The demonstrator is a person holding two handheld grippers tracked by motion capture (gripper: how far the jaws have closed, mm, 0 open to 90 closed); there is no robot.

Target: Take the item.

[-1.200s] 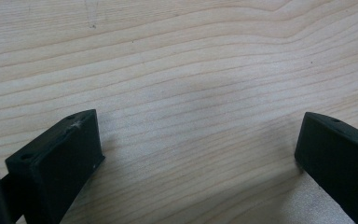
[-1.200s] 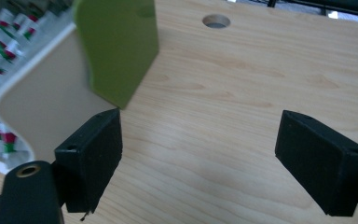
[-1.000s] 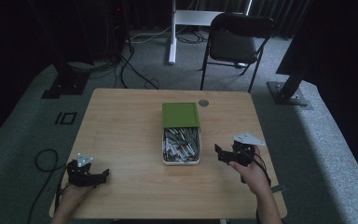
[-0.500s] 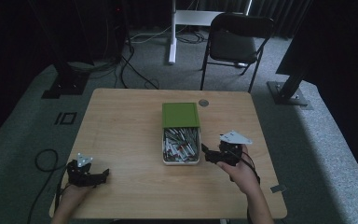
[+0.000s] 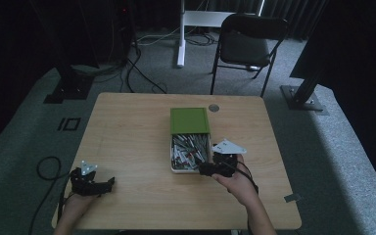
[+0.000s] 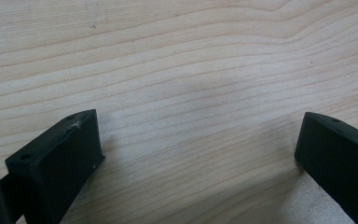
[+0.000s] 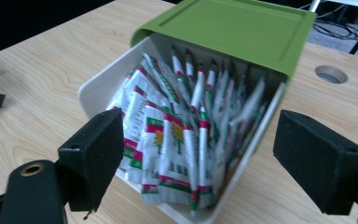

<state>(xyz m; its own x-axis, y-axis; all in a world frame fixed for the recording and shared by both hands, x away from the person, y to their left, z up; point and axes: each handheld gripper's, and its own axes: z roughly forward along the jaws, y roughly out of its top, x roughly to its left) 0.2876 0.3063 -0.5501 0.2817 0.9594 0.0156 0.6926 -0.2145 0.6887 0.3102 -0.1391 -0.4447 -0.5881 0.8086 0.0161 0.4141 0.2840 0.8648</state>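
A white rectangular box (image 7: pixel 92 88) stood mid-surface, packed with upright glossy sachets (image 7: pixel 177 140) printed red and green; a green lid (image 7: pixel 233 28) covered its far half, hiding what lay beneath; the right gripper (image 5: pixel 214 167) hovered at its near corner, jaws wide open; the left gripper (image 5: pixel 94 183) rested apart on the pale wood-grain surface (image 6: pixel 191 70), jaws open, empty.

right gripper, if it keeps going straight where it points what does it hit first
Most likely the packets standing in the open white box. The right gripper is open and aimed into them, though depth is hard to judge.
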